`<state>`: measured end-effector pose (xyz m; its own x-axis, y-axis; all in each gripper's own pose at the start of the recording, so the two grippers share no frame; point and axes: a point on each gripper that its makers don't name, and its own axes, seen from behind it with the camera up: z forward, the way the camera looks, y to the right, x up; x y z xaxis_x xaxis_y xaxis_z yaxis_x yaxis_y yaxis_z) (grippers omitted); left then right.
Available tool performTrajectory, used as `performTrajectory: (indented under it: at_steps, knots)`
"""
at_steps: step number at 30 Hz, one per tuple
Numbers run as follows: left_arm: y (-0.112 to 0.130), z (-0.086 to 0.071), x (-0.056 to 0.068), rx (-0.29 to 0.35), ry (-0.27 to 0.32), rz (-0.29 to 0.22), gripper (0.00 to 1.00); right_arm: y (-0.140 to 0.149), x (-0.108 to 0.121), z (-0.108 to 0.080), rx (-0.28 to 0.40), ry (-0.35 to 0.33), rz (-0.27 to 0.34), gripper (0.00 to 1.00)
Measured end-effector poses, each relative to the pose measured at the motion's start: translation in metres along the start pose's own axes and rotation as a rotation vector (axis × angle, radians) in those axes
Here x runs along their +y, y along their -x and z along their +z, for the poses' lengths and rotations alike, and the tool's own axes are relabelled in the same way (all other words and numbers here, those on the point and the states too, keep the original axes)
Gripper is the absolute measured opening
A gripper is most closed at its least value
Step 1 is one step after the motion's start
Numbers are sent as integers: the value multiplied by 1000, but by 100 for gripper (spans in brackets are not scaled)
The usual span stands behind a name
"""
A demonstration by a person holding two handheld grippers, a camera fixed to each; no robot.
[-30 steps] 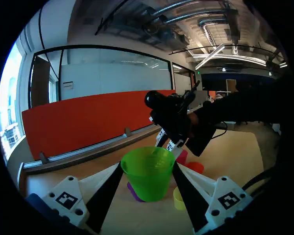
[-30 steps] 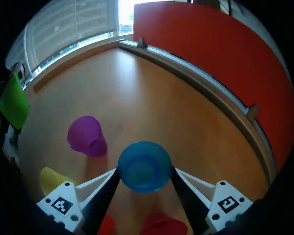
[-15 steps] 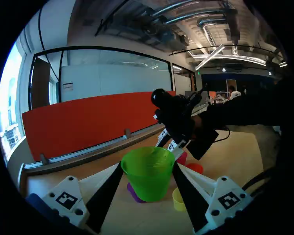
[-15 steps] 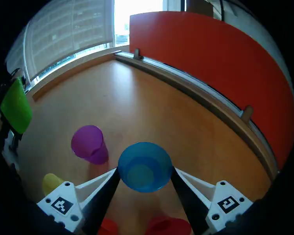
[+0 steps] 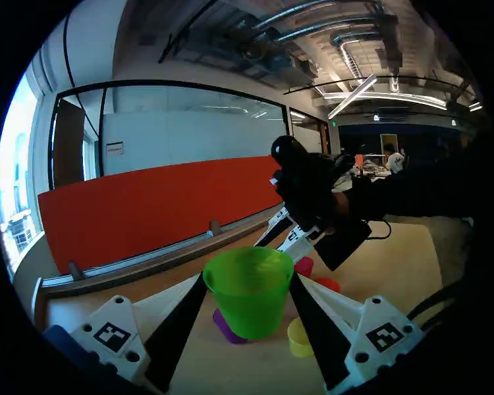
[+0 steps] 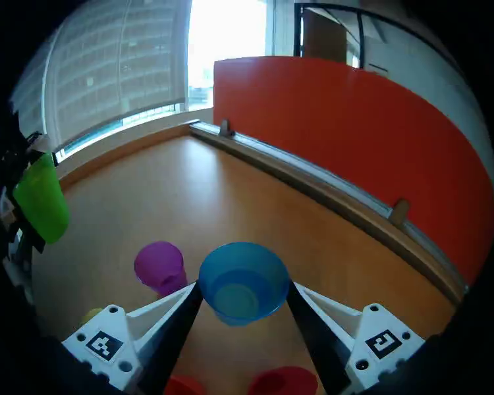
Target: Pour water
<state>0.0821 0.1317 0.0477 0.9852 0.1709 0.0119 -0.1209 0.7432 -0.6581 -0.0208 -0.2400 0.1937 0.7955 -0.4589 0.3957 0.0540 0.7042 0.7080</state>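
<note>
1. Left tongs (image 5: 248, 280): both fingers are pressing on the sides of the green cup (image 5: 247, 313), clenched around it; the cup is sitting upright between them, mouth open to the top.
2. Right tongs (image 6: 244, 293): both fingers are gripping the blue cup (image 6: 244, 280) from either side; its mouth is facing the camera and a paler disc is showing at its bottom; whether that is water, I cannot tell.
3. Green cup, right gripper view (image 6: 43, 207): it is showing at the far left edge, leaning slightly, well apart from the blue cup.
4. Sleeve (image 5: 411, 191): a dark sleeve is reaching in from the right of the left gripper view, its hand carrying the other device beyond the green cup.
5. Purple cup (image 6: 160, 266): it is standing on the bench just beside the blue cup's left side.
6. Yellow cup (image 5: 300, 337): it is standing near the purple cup, partly hidden by a finger.
7. Red cup (image 6: 283, 382) and second red cup (image 6: 181, 385): both are peeking in at the lower edge, under the right tongs.
8. Bench (image 6: 214, 191): a bare wooden top is carrying the loose cups.
9. Partition (image 6: 352, 131): an orange-red panel is running along the bench's far edge.
10. Window (image 6: 115, 79): bright glazing with blinds is closing off the bench's other side.
</note>
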Motion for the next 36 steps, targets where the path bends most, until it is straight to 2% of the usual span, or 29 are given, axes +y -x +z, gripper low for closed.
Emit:
performTrajectory:
  at_steps: [13, 27, 36]
  knots:
    - [-9, -6, 8, 8, -9, 6, 88, -38, -5, -29, 182, 13, 26, 93]
    - [-16, -11, 11, 19, -20, 1, 89, -75, -12, -59, 367, 22, 48, 93]
    - [-22, -14, 16, 30, -24, -2, 88, -89, -14, -83, 458, 32, 32, 93]
